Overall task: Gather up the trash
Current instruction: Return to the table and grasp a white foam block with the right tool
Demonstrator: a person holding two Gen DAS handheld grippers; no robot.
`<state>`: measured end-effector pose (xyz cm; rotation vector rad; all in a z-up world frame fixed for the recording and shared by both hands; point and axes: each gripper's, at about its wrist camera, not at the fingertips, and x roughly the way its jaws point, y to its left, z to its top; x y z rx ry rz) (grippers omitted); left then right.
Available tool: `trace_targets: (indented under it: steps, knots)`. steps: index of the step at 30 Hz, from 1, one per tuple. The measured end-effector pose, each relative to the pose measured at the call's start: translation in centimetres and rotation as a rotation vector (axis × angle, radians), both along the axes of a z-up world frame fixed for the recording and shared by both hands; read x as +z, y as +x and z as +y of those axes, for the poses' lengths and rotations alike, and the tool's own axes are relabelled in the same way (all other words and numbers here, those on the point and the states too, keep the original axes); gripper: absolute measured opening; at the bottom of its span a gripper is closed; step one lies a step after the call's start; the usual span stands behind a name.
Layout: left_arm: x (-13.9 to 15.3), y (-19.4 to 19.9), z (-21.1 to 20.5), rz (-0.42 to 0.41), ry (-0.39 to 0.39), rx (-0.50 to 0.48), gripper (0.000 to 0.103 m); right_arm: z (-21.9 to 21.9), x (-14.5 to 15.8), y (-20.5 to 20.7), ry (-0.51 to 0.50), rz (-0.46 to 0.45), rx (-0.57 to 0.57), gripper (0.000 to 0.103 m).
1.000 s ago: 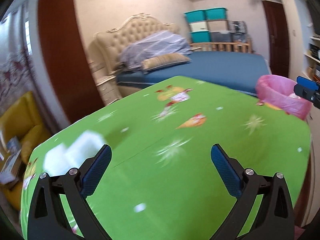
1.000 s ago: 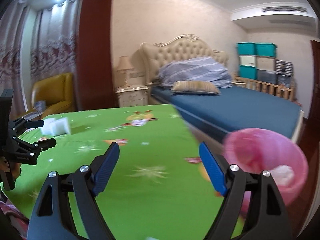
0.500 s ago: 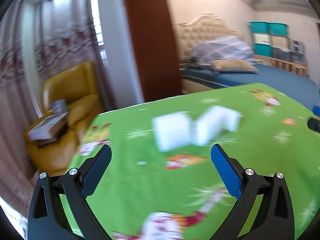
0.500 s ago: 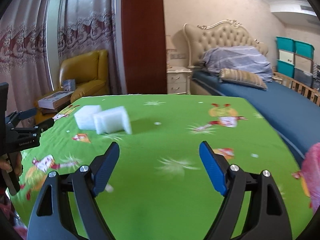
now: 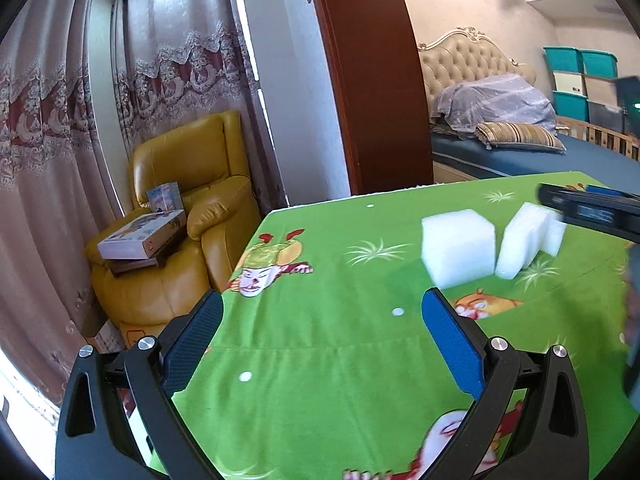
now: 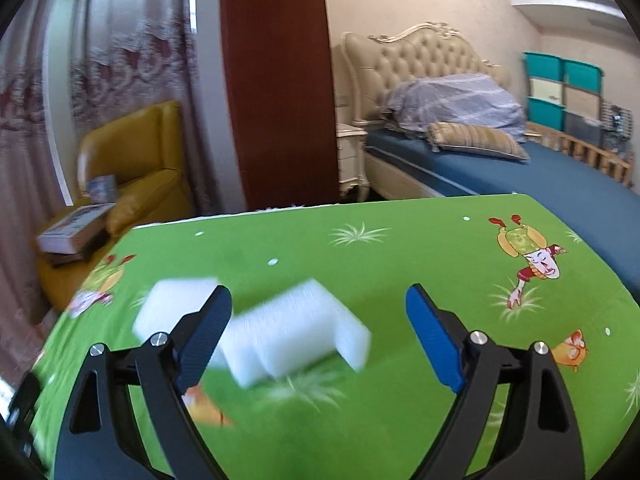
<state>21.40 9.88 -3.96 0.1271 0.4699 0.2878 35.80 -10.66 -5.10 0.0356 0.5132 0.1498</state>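
Note:
Two white foam blocks lie on the green cartoon-print tablecloth [image 5: 320, 320]. In the left wrist view the square block [image 5: 458, 252] and the stepped block [image 5: 528, 242] sit ahead and to the right of my left gripper [image 5: 322, 340], which is open and empty. The right gripper's black body [image 5: 588, 210] reaches in over the stepped block from the right edge. In the right wrist view the stepped block [image 6: 296, 336] lies between the spread fingers of my right gripper [image 6: 320, 336], nearer the left finger; its jaws are opening and touch nothing. The square block [image 6: 176, 308] is partly hidden behind the left finger [image 6: 204, 332].
A yellow armchair [image 5: 180, 216] with a flat box [image 5: 142, 236] on its seat stands past the table's left edge, in front of patterned curtains. A dark wooden post [image 5: 372, 80] rises behind the table. A bed [image 6: 500, 168] with a blue cover lies at the back right.
Both views swung left, off the pink bin and onto the foam blocks. The right gripper closed in until the stepped block lies between its fingers. Its jaws spread wider.

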Motion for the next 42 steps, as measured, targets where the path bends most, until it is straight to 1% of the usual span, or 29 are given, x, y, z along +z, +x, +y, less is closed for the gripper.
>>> trace_targets:
  steps: [4,6,7,9,11,12,15,17,19,21,22,25,27,30,32,33,36,40,42]
  knots:
    - [0.2,-0.6,1.1,-0.006,-0.030,0.010,0.095,2.4,-0.7,2.4,-0.036,0.013,-0.069,0.094]
    - [0.4,-0.9,1.3,-0.009,-0.036,0.002,0.095,3.7,-1.4,3.2,-0.085,0.046,-0.090,0.094]
    - [0.4,-0.9,1.2,-0.007,-0.036,-0.005,0.095,4.1,-1.8,3.6,-0.110,0.074,-0.085,0.094]
    - [0.2,-0.9,0.8,0.005,-0.038,-0.024,0.095,4.3,-2.2,3.7,-0.158,0.100,-0.082,0.094]
    - [0.1,-0.5,0.5,0.013,-0.040,-0.034,0.095,3.7,-2.4,3.2,-0.201,0.117,-0.061,0.094]
    - [0.1,-0.2,0.2,0.018,-0.048,-0.041,0.095,3.0,-2.3,2.5,-0.195,0.113,-0.036,0.094]
    - [0.2,0.8,-0.6,0.023,-0.065,-0.068,0.095,-0.2,-2.3,0.7,-0.193,0.105,-0.010,0.094]
    - [0.2,1.6,-1.7,0.039,-0.064,-0.093,0.095,-2.7,-2.5,-0.2,-0.171,0.114,0.006,0.094]
    - [0.1,2.2,-2.5,0.048,-0.065,-0.112,0.095,-5.1,-2.9,-0.7,-0.120,0.141,0.034,0.094]
    - [-0.2,2.7,-3.3,0.058,-0.062,-0.115,0.095,-6.6,-3.3,-1.2,-0.076,0.164,0.073,0.094]
    - [-0.4,2.9,-3.4,0.063,-0.064,-0.113,0.095,-7.1,-3.3,-1.3,-0.072,0.168,0.083,0.094]
    - [-0.7,3.4,-3.7,0.082,-0.077,-0.107,0.095,-7.0,-3.1,-1.5,-0.106,0.161,0.086,0.093]
    - [-0.8,3.4,-3.9,0.088,-0.077,-0.108,0.095,-6.8,-2.8,-1.4,-0.102,0.158,0.087,0.093]
    - [-0.8,3.4,-4.0,0.093,-0.077,-0.115,0.095,-6.4,-2.9,-1.4,-0.032,0.178,0.143,0.093]
    - [-0.9,3.3,-4.1,0.095,-0.071,-0.117,0.095,-6.1,-3.7,-1.3,-0.021,0.219,0.171,0.091]
    - [-0.9,3.2,-4.1,0.096,-0.071,-0.119,0.095,-5.9,-3.9,-1.6,-0.017,0.225,0.197,0.090]
    - [-1.1,3.0,-4.1,0.098,-0.071,-0.119,0.095,-5.6,-3.3,-2.7,0.006,0.198,0.262,0.090]
    - [-1.2,3.0,-3.9,0.096,-0.085,-0.116,0.095,-6.0,-2.7,-3.8,0.080,0.192,0.332,0.081]
    - [-1.2,2.8,-3.9,0.092,-0.080,-0.116,0.095,-6.2,-2.8,-4.3,0.118,0.209,0.395,0.080]
